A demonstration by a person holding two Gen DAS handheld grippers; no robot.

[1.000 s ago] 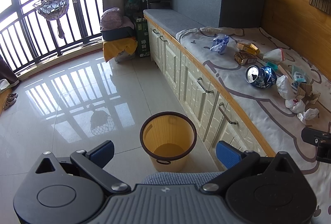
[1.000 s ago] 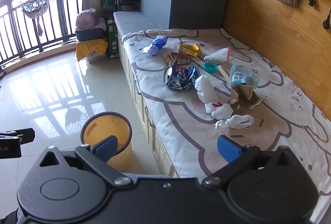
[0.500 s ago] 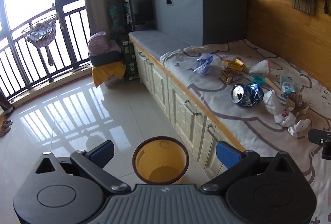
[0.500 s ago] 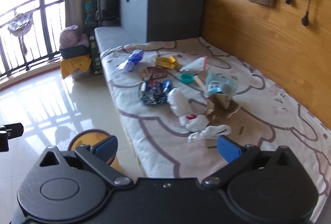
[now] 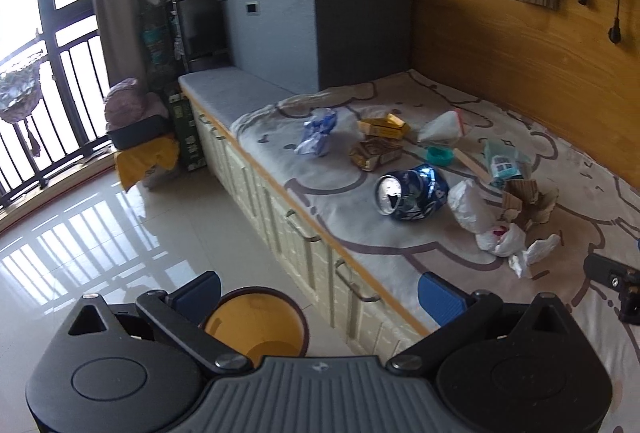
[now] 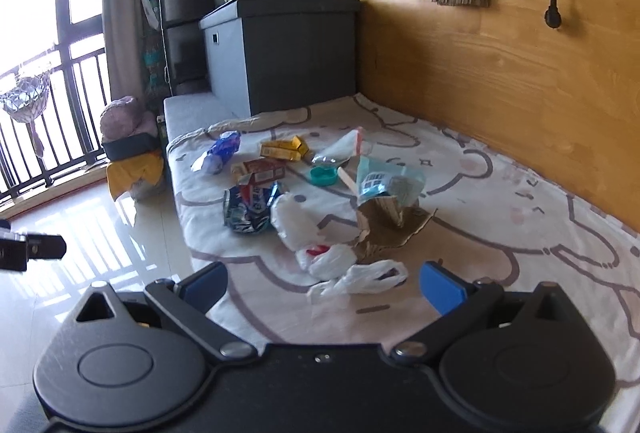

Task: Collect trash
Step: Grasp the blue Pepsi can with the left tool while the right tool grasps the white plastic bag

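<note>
Trash lies scattered on a printed bench cover (image 5: 400,245) (image 6: 500,233): a crushed blue can (image 5: 412,193) (image 6: 250,209), white plastic bags (image 5: 500,237) (image 6: 356,279), torn cardboard (image 5: 528,199) (image 6: 392,225), yellow boxes (image 5: 382,127) (image 6: 284,149), a blue wrapper (image 5: 318,131) (image 6: 218,151) and a teal lid (image 5: 439,154) (image 6: 323,175). A yellow bin (image 5: 256,321) stands on the floor beside the bench. My left gripper (image 5: 320,291) hangs open above the bin's far rim. My right gripper (image 6: 322,289) is open just short of the nearest white bag.
A grey storage box (image 5: 320,29) (image 6: 280,49) sits at the bench's far end, with a wooden wall (image 6: 500,65) behind. Cabinet doors with handles (image 5: 304,237) front the bench. Shiny tiled floor (image 5: 100,233) stretches left toward a balcony railing (image 5: 36,137).
Both grippers rose and tilted toward the bench. The bin slid down to the left view's bottom edge and left the right view. The trash pile came nearer to my right gripper.
</note>
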